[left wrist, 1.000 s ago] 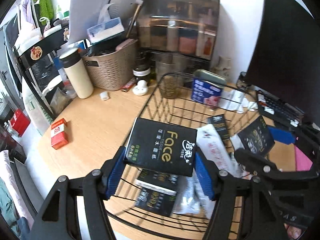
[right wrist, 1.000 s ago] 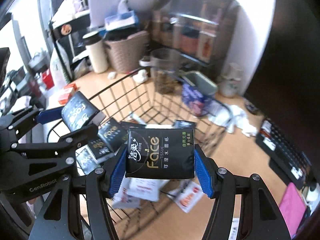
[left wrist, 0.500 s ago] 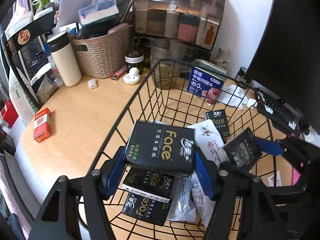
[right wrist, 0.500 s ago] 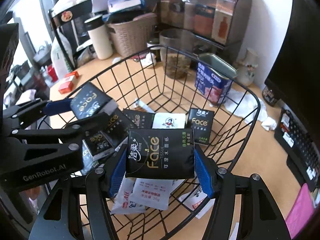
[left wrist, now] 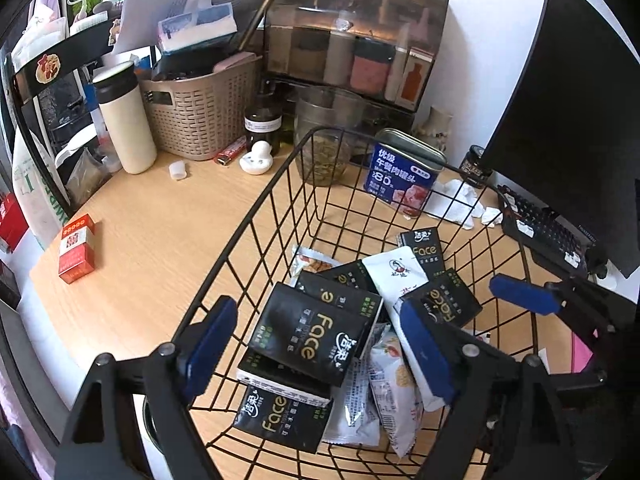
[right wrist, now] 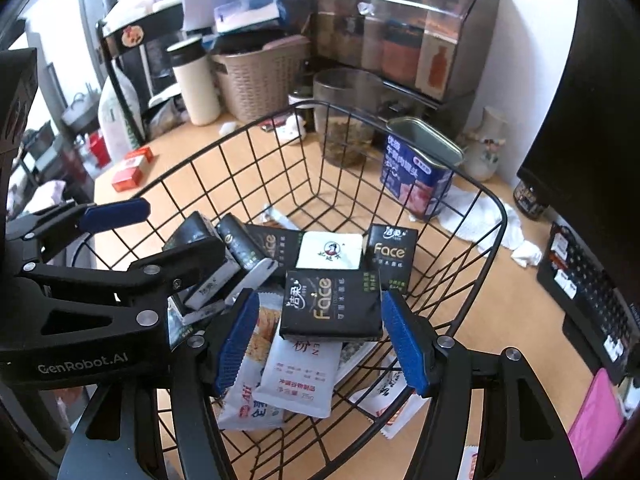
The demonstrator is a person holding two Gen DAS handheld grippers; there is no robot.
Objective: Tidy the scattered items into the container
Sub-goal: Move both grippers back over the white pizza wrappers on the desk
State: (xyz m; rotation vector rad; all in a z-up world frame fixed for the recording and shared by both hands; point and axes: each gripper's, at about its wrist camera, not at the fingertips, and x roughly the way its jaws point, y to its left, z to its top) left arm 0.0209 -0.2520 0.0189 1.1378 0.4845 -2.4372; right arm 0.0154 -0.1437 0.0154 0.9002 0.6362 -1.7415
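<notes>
The left gripper (left wrist: 316, 312), jaws just opened wide, holds nothing, its black tissue pack (left wrist: 308, 332) lying free on the pile in the wire basket (left wrist: 256, 216) — the right gripper (right wrist: 318, 298) straddles another pack (right wrist: 332, 306), grip unclear — leaving, seemingly, the red box (left wrist: 76, 248) outside.

A black wire basket (left wrist: 256, 236) stands on the wooden desk, holding a loose heap of black "Face" tissue packs (left wrist: 308, 336) and white snack sachets (left wrist: 394, 276). One tissue pack (right wrist: 332, 304) lies flat on top, label up, others overlapping and tilted beneath.
</notes>
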